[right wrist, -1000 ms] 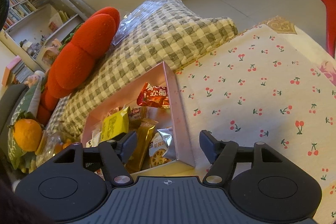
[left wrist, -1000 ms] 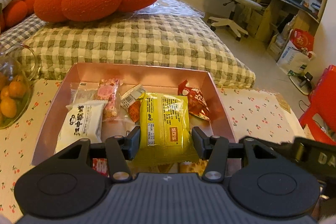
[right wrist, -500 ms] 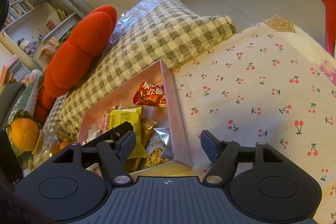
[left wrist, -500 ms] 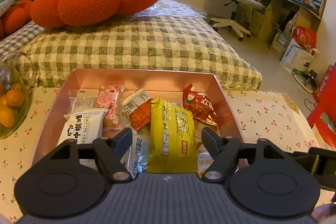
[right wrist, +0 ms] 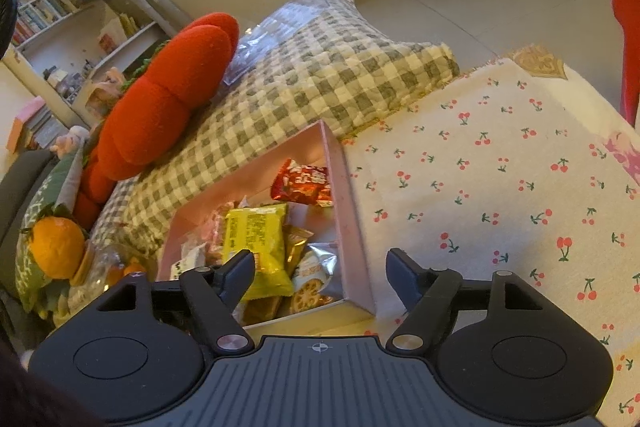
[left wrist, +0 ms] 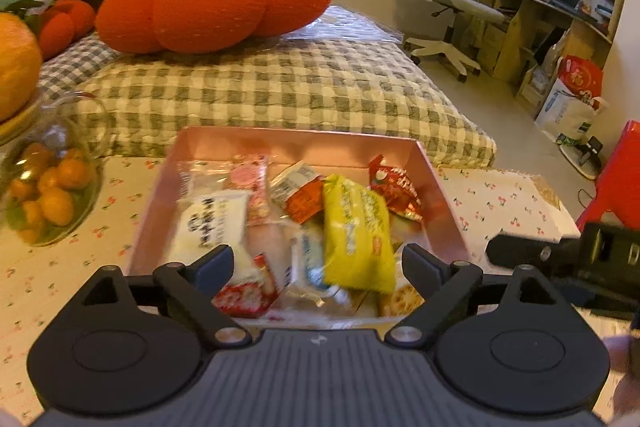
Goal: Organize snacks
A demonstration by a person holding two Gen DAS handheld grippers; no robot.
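A pink box on the cherry-print tablecloth holds several snack packets. A yellow packet lies on top, beside a white packet and a red packet. My left gripper is open and empty, just above the box's near edge. My right gripper is open and empty, over the box's near right corner. The box and the yellow packet also show in the right wrist view.
A glass bowl of small oranges stands left of the box. A checked cushion with red pumpkin pillows lies behind it. The cherry-print tablecloth spreads right of the box. A red chair stands at the far right.
My left gripper opened, let the yellow packet drop into the box, and drew back. My right gripper barely moved.
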